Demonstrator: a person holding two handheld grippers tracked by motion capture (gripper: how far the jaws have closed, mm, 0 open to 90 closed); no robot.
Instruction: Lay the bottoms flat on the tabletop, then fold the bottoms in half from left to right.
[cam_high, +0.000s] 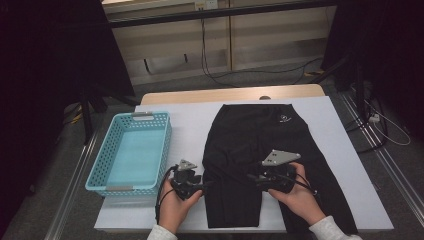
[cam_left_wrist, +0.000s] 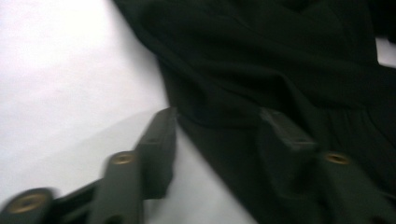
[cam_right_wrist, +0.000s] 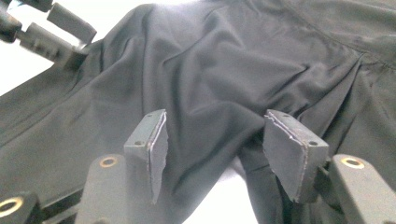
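Note:
A black pair of shorts (cam_high: 260, 135) lies flat on the white sheet (cam_high: 190, 125), waistband at the far end. My left gripper (cam_high: 204, 183) sits at the garment's left edge, low over the sheet. In the left gripper view its jaws (cam_left_wrist: 217, 126) stand open, one over the white sheet and one over the black cloth (cam_left_wrist: 280, 56). My right gripper (cam_high: 251, 177) rests on the near middle of the shorts, near the split between the legs. Its jaws (cam_right_wrist: 215, 135) are open, with creased black fabric (cam_right_wrist: 210, 70) lying loose between the pads. The left gripper (cam_right_wrist: 60, 28) shows far off in the right gripper view.
A light blue perforated basket (cam_high: 132, 152) stands on the left of the table, close beside the left hand. The wooden table edge (cam_high: 225, 94) runs along the far side, with cables on the floor beyond it. White sheet shows to the right of the shorts (cam_high: 345, 150).

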